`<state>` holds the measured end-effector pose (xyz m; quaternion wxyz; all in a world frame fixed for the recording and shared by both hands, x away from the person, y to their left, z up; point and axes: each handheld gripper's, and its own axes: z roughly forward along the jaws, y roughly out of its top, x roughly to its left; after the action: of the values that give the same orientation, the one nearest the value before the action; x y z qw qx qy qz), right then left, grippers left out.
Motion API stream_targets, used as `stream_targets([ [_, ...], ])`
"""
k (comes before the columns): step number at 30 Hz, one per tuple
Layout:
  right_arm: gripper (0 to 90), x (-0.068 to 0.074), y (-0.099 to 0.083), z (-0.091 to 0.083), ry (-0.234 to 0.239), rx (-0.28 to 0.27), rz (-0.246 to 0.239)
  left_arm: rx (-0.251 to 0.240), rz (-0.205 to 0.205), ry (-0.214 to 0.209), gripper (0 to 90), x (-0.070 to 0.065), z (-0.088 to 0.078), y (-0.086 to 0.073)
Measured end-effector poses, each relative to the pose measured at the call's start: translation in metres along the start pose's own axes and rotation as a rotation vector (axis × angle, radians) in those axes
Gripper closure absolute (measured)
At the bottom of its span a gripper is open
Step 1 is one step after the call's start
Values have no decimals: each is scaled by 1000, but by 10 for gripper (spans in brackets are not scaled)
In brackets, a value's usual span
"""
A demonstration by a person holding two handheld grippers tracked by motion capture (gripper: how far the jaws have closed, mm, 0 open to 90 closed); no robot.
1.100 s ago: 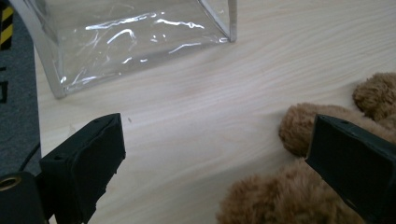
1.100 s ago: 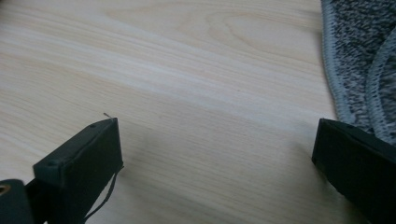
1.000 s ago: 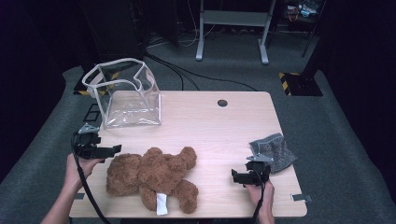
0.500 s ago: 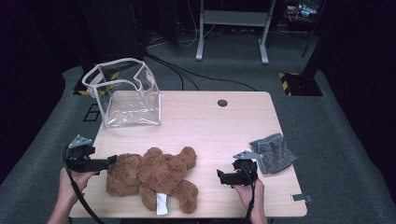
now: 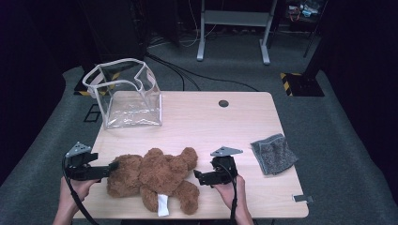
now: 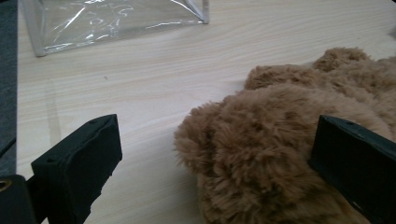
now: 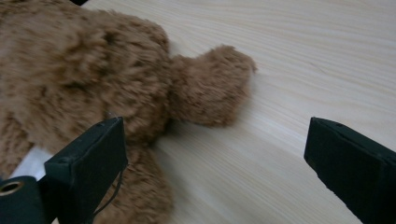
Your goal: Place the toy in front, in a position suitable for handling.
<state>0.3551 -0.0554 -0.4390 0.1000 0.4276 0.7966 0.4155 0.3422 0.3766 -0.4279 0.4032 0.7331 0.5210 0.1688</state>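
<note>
Brown shaggy plush teddy bear [image 5: 155, 176], white tag at 6 o'clock; left gripper [image 5: 111, 168] and right gripper [image 5: 196, 176] flank it, jaws spread, right's just narrowing slightly, nothing gripped.

Floor: grey carpet [image 5: 328, 117], dark surroundings.
Table: light wood [image 5: 206, 117], round grommet [image 5: 223, 103].
Rear: grey metal frame [image 5: 234, 28], black cables [image 5: 187, 70].

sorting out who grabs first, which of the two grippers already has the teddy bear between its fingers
The left gripper: the teddy bear sits between its open fingers. The right gripper is also open, with mostly bare table between its fingers.
</note>
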Motion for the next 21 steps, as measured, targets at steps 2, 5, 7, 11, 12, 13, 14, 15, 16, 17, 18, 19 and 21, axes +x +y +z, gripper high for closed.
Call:
stream_targets([
  [2, 67, 7, 5, 1, 18, -8, -15, -1, 9, -12, 21, -5, 2, 0],
  [5, 72, 17, 12, 7, 45, -7, -29, 15, 28, -39, 62, -11, 5, -2],
  [7, 85, 23, 15, 10, 60, -9, -31, 14, 29, -50, 84, -13, 7, -4],
  [11, 137, 36, 22, 17, 79, -6, -67, 29, 28, -82, 168, -13, 8, -6],
  [12, 154, 40, 24, 18, 83, -12, -76, 31, 27, -92, 200, -14, 8, -7],
  [13, 182, 43, 25, 20, 88, -8, -85, 34, 35, -96, 237, -14, 8, -7],
  [14, 213, 46, 26, 21, 92, -2, -91, 36, 34, -103, 267, -16, 8, -8],
  [15, 246, 48, 27, 23, 88, 1, -96, 42, 38, -114, 300, -17, 10, -9],
  [16, 278, 51, 28, 26, 99, 7, -110, 45, 34, -119, 340, -18, 11, -10],
  [17, 316, 52, 28, 28, 97, 13, -110, 56, 31, -124, 365, -18, 12, -11],
  [18, 369, 54, 28, 30, 87, 16, -120, 63, 33, -128, 391, -18, 13, -12],
  [19, 403, 55, 28, 33, 82, 27, -120, 63, 35, -125, 415, -19, 14, -13],
  [21, 482, 56, 27, 38, 95, 35, -114, 72, 33, -128, 463, -19, 16, -15],
])
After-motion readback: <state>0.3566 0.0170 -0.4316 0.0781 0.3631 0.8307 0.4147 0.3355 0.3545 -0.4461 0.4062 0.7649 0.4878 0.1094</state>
